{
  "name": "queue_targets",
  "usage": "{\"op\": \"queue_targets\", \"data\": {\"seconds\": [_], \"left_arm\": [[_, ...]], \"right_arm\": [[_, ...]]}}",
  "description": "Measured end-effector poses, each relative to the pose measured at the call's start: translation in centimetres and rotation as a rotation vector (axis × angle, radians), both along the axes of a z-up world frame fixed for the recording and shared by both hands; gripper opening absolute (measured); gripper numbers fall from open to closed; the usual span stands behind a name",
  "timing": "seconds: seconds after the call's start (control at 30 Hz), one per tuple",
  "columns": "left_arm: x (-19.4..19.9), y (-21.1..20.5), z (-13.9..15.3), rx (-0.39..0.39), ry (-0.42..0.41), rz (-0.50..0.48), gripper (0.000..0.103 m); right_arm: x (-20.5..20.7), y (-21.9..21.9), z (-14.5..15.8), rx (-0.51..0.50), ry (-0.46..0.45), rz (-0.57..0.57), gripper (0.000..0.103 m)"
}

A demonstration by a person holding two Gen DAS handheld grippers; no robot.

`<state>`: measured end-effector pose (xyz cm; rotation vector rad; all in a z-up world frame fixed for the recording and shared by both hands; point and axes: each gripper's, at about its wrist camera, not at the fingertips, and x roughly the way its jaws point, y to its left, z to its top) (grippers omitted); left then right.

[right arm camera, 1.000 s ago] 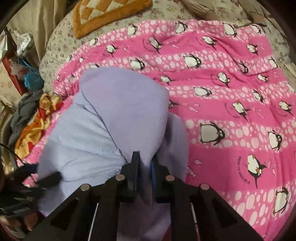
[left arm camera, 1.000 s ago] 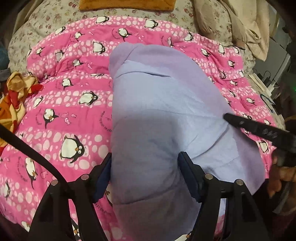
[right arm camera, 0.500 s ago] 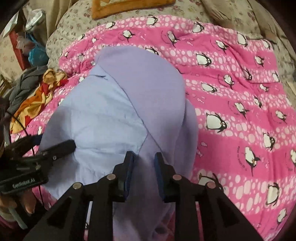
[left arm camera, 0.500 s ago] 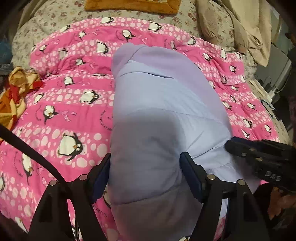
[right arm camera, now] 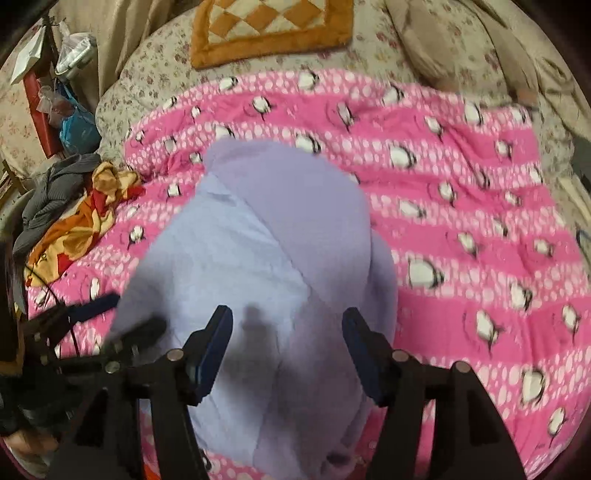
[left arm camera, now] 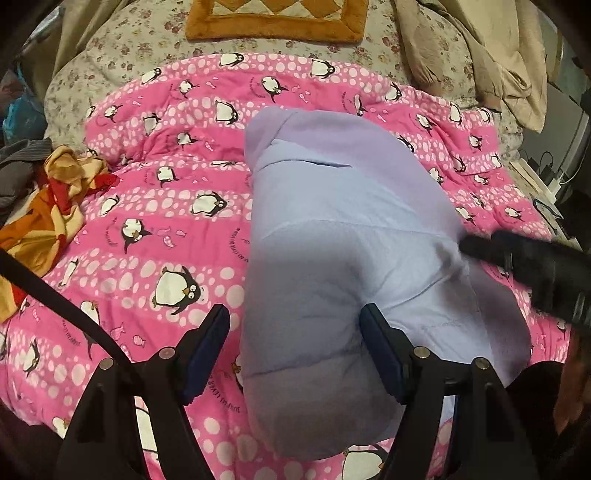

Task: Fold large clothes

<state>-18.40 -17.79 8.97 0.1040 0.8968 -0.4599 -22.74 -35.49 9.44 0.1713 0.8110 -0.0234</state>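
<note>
A lavender garment (left arm camera: 332, 258) lies folded lengthwise on a pink penguin quilt (left arm camera: 147, 221); it also shows in the right wrist view (right arm camera: 266, 258). My left gripper (left arm camera: 295, 350) is open, its jaws wide apart over the garment's near end. My right gripper (right arm camera: 288, 350) is open and empty above the garment's near part. The right gripper shows as a dark shape at the right of the left wrist view (left arm camera: 517, 258). The left gripper shows at the lower left of the right wrist view (right arm camera: 110, 325).
A pile of orange, red and grey clothes (left arm camera: 48, 206) lies at the quilt's left edge. An orange checkered cushion (right arm camera: 273, 26) sits at the far end on a floral cover. Beige fabric (left arm camera: 498, 55) is heaped at the far right.
My right gripper was shut on a fold of the garment; it has let go, opened wide and lifted back. The left gripper stayed open and drew back slightly.
</note>
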Motion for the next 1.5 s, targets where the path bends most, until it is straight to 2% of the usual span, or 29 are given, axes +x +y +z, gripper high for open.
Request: {"op": "queue_targets", "data": {"seconds": [0.07, 0.17, 0.27, 0.37, 0.43, 0.5, 0.53, 0.6, 0.63, 0.7, 0.8, 0.87, 0.93, 1.03, 1.1, 1.23, 1.33, 1.5], "left_arm": [[0.2, 0.0, 0.0, 0.0, -0.005, 0.008, 0.044], [0.5, 0.0, -0.4, -0.009, 0.008, 0.009, 0.044], [1.1, -0.2, -0.9, -0.024, 0.032, -0.001, 0.044], [1.4, -0.5, -1.4, -0.042, 0.052, -0.015, 0.045], [1.6, -0.8, -1.8, -0.047, 0.051, -0.03, 0.045], [1.7, -0.9, -2.1, -0.059, 0.057, -0.043, 0.045], [1.8, -1.0, -2.3, -0.061, 0.062, -0.044, 0.046], [2.0, -1.0, -2.5, -0.064, 0.074, -0.047, 0.048], [2.1, -1.0, -2.6, -0.066, 0.077, -0.048, 0.049], [2.0, -1.0, -2.6, -0.066, 0.08, -0.043, 0.05], [1.7, -1.1, -2.3, -0.044, 0.063, -0.026, 0.049], [1.3, -1.3, -1.9, -0.017, 0.046, -0.022, 0.049], [1.1, -1.3, -1.6, -0.003, 0.042, -0.013, 0.049], [0.7, -1.1, -1.2, 0.002, 0.037, -0.002, 0.049], [0.4, -1.0, -0.9, 0.007, 0.025, 0.006, 0.049], [-0.4, -1.0, -0.4, 0.035, -0.014, 0.022, 0.048], [-0.8, -0.9, -0.1, 0.048, -0.038, 0.026, 0.048], [-1.2, -0.4, 0.4, 0.059, -0.068, 0.045, 0.048]], "right_arm": [[1.3, 0.4, 1.0, 0.007, -0.034, 0.018, 0.065], [5.4, 0.8, 1.7, 0.06, -0.045, 0.086, 0.065], [10.6, 1.1, 0.9, 0.065, -0.016, 0.109, 0.065], [15.8, 1.1, -1.3, 0.085, 0.056, 0.132, 0.063], [18.3, 0.6, -2.6, 0.03, 0.083, 0.089, 0.063], [19.9, -0.6, -3.8, -0.035, 0.098, -0.026, 0.06], [20.6, -1.7, -4.9, -0.023, 0.131, -0.086, 0.06], [21.6, -3.7, -7.5, 0.124, 0.209, -0.111, 0.06], [21.6, -4.3, -8.0, 0.174, 0.213, -0.111, 0.058], [20.8, -4.8, -7.2, 0.193, 0.175, -0.112, 0.058], [18.0, -4.5, -4.6, 0.135, 0.115, -0.128, 0.06], [15.7, -3.9, -2.8, 0.086, 0.086, -0.096, 0.061], [12.7, -3.3, -1.6, 0.05, 0.071, -0.06, 0.07], [7.9, -2.6, -0.1, 0.013, 0.039, -0.035, 0.075], [5.0, -2.4, 0.3, -0.013, 0.023, -0.046, 0.079], [0.9, -2.0, -0.1, -0.01, 0.003, -0.082, 0.08], [-0.7, -1.4, -0.6, -0.001, 0.007, -0.091, 0.08], [-2.0, -0.5, -1.1, -0.056, -0.002, -0.115, 0.085]]}}
